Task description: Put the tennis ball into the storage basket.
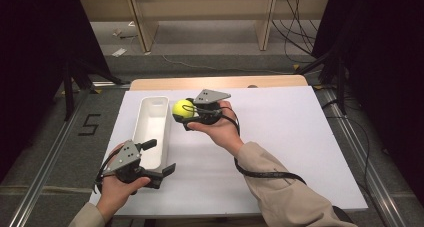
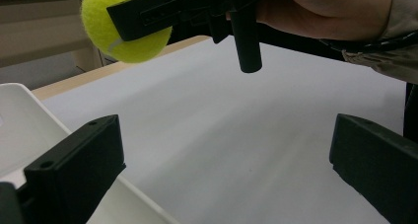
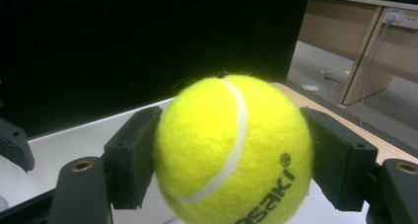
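Our right tongs [image 3: 231, 155] clamp the tennis ball [image 3: 231, 152] at three and nine o'clock across its middle; it looks light, fuzzy and springy. Left tongs [image 2: 222, 165] gape empty.

A fuzzy yellow tennis ball [image 3: 231, 152] with a white curved seam and dark lettering is hanging pinched between the right gripper's [image 1: 186, 113] jaws, above the white board, just beside the far end of the white tray [image 1: 151, 132].

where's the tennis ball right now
The tennis ball is clamped in the right gripper, held above the white board just right of the white tray. In the right gripper view it sits between the two fingers.
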A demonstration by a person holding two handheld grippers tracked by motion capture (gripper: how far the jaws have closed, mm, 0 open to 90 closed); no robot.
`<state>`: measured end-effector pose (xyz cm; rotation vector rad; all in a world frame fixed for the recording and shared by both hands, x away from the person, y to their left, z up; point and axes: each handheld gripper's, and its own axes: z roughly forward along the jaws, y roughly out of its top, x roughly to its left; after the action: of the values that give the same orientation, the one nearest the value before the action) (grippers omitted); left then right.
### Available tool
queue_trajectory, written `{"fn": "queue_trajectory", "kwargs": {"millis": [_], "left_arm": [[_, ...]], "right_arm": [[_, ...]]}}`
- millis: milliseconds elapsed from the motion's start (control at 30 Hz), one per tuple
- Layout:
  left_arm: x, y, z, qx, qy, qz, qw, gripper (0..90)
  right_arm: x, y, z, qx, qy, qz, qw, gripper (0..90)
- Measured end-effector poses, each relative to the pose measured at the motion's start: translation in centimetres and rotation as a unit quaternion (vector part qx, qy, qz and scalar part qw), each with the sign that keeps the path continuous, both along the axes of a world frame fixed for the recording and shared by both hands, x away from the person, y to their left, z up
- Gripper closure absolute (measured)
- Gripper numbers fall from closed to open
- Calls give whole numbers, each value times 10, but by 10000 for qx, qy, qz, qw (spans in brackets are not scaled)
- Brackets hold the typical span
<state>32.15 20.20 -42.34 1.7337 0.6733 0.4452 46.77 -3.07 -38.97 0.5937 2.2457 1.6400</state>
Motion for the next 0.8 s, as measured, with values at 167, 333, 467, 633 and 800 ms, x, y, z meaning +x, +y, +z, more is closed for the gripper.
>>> {"fn": "queue_trajectory", "kwargs": {"millis": [167,333,467,633,800], "left_arm": [[0,0,0,-10,6,-6,10000,0],[0,0,0,-5,-5,-6,10000,0],[0,0,0,-16,1,-7,10000,0],[0,0,0,-6,-6,-8,10000,0],[0,0,0,-3,6,-13,10000,0]], "right_arm": [[1,2,-1,-20,1,14,10000,277],[1,4,-1,-19,14,29,10000,277],[2,6,0,-28,-10,42,10000,277],[2,7,0,-34,2,52,10000,278],[2,10,-1,-49,-1,66,10000,277]]}}
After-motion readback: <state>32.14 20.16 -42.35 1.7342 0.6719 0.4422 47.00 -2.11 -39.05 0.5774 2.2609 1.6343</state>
